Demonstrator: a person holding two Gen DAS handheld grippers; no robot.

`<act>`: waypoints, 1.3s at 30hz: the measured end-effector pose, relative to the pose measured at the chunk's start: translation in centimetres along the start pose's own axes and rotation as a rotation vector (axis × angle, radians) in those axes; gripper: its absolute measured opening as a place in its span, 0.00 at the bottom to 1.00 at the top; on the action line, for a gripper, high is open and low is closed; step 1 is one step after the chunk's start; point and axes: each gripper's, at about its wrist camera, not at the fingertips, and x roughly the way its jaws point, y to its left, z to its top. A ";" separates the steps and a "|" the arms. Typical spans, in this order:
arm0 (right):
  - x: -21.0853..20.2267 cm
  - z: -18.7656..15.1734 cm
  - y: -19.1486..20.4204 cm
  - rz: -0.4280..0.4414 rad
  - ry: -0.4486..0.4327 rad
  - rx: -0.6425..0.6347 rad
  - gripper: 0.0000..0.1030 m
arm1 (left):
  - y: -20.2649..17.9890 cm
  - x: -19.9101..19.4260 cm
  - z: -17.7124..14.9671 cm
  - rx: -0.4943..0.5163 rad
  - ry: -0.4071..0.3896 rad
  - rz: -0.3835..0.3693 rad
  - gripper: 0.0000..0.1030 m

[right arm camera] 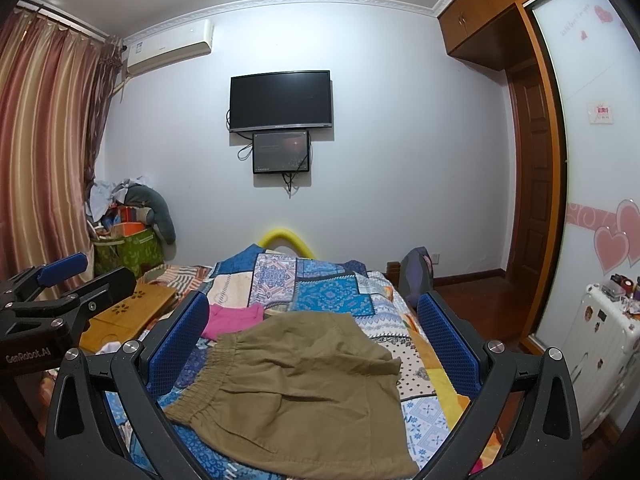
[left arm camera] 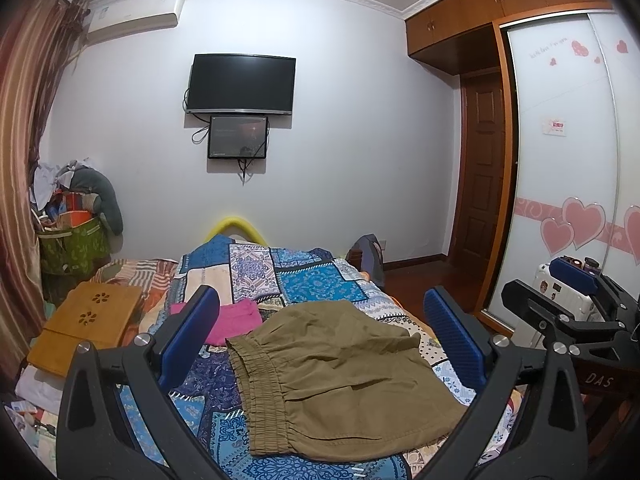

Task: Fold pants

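Tools left (left arm camera: 322, 322) and right (right arm camera: 314, 324), both wide apart, empty, above olive pants (left arm camera: 340, 376).

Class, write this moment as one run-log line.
left claw: open, empty | right claw: open, empty | khaki pants: on quilt, ungripped

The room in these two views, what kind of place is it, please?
Most likely a bedroom in a home. A bed with a patchwork cover fills the middle, with olive pants lying on it. A wardrobe with heart stickers stands at the right, and a TV hangs on the far wall.
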 end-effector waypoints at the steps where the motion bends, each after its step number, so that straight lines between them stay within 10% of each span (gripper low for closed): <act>1: 0.0 0.0 0.0 0.001 0.002 0.000 1.00 | 0.1 0.0 0.0 -0.001 0.000 0.000 1.00; 22: 3.3 -1.3 -2.0 -0.064 0.076 -0.022 1.00 | 1.8 4.4 -0.5 0.010 0.085 0.031 1.00; 39: 14.9 -8.4 -11.0 -0.206 0.431 0.044 1.00 | 8.9 22.3 -8.2 0.020 0.524 0.129 1.00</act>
